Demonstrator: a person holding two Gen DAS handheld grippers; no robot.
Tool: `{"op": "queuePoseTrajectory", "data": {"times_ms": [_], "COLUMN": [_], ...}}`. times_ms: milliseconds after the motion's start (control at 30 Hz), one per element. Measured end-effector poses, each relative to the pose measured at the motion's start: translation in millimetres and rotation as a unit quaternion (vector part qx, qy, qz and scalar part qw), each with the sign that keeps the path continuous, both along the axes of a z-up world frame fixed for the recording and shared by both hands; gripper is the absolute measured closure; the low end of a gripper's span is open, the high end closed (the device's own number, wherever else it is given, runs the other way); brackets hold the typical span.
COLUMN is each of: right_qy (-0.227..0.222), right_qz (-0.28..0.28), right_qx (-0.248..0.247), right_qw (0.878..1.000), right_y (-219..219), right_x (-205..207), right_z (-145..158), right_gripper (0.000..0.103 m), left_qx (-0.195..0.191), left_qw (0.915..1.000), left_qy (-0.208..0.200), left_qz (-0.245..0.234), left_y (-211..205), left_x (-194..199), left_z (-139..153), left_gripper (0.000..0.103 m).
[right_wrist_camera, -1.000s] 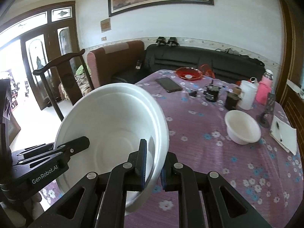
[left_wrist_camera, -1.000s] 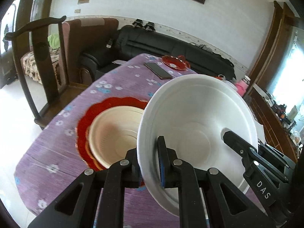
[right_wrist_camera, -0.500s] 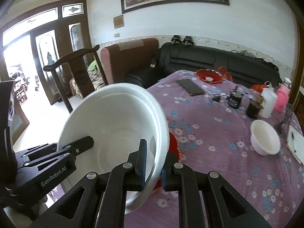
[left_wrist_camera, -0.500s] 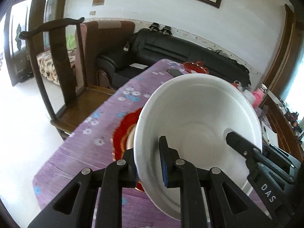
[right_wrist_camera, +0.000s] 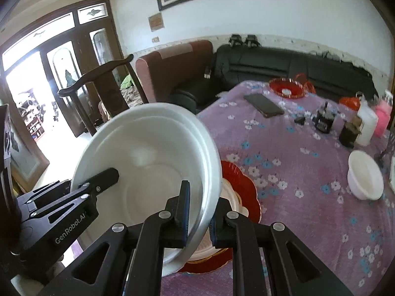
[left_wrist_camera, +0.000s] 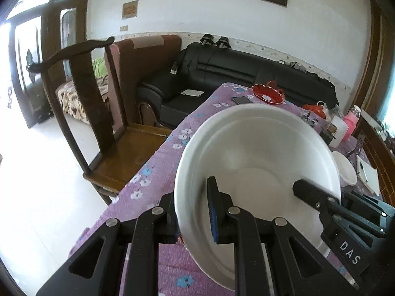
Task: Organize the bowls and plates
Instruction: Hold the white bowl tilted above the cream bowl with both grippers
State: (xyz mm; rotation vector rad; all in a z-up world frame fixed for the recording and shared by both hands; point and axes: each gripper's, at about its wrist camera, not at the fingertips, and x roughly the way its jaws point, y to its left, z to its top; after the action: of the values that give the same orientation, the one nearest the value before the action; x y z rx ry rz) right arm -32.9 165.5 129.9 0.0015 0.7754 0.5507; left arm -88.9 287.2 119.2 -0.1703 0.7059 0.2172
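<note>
A large white bowl [left_wrist_camera: 259, 148] hangs tilted above the near end of the purple flowered table [right_wrist_camera: 296, 172]. My left gripper [left_wrist_camera: 192, 197] is shut on its left rim, one finger inside the bowl and one outside. My right gripper [right_wrist_camera: 202, 197] is shut on the opposite rim in the same way. Each gripper also shows in the other's view, the right gripper [left_wrist_camera: 305, 188] and the left gripper [right_wrist_camera: 108, 175]. Under the large white bowl [right_wrist_camera: 148, 153] lies a red scalloped plate [right_wrist_camera: 244, 180] with a cream bowl [right_wrist_camera: 229, 193] on it, mostly hidden. A small white bowl [right_wrist_camera: 365, 175] sits to the right.
A small red dish [right_wrist_camera: 286, 87], a dark phone [right_wrist_camera: 263, 104], jars and bottles [right_wrist_camera: 367, 123] stand at the table's far end. A wooden chair [left_wrist_camera: 86, 98] stands beside the table's left edge. A black sofa [left_wrist_camera: 246, 71] lies behind.
Both grippers carried the white bowl back toward the table's near left edge. In the left view the red plate slipped out of sight behind the bowl; in the right view it appeared beneath it.
</note>
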Motion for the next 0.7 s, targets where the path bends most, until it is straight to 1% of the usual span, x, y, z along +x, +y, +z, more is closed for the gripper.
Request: {"op": "queuePoseTrajectory", "data": {"times_ms": [100, 267, 400, 567, 700], "right_qy": [0.024, 0.067, 0.070, 0.063, 0.079], "right_qz": [-0.010, -0.020, -0.020, -0.023, -0.026], "right_qx": [0.002, 0.008, -0.006, -0.031, -0.037], "right_qw": [1.000, 0.998, 0.997, 0.997, 0.996], "right_y": [-3.8, -8.2, -4.6, 1.4, 2.3], "right_x": [11.0, 25.8, 26.6, 27.8, 33.0], "right_z": [-8.3, -29.2, -39.5, -49.2, -60.0], "right_gripper": [0.087, 0.087, 0.087, 0.087, 0.087], "left_qx": [0.008, 0.001, -0.008, -0.011, -0.013], "left_qw": [0.9999, 0.9996, 0.9988, 0.9977, 0.9968], "left_qy": [0.005, 0.023, 0.047, 0.066, 0.078], "left_qz": [-0.010, -0.016, -0.011, -0.006, -0.005], "left_y": [-3.1, -4.4, 0.5, 1.1, 2.2], "left_x": [9.7, 16.0, 21.5, 29.5, 32.6], "left_z": [-2.3, -17.2, -35.2, -50.0, -59.1], "left_gripper": [0.087, 0.087, 0.087, 0.087, 0.087]}}
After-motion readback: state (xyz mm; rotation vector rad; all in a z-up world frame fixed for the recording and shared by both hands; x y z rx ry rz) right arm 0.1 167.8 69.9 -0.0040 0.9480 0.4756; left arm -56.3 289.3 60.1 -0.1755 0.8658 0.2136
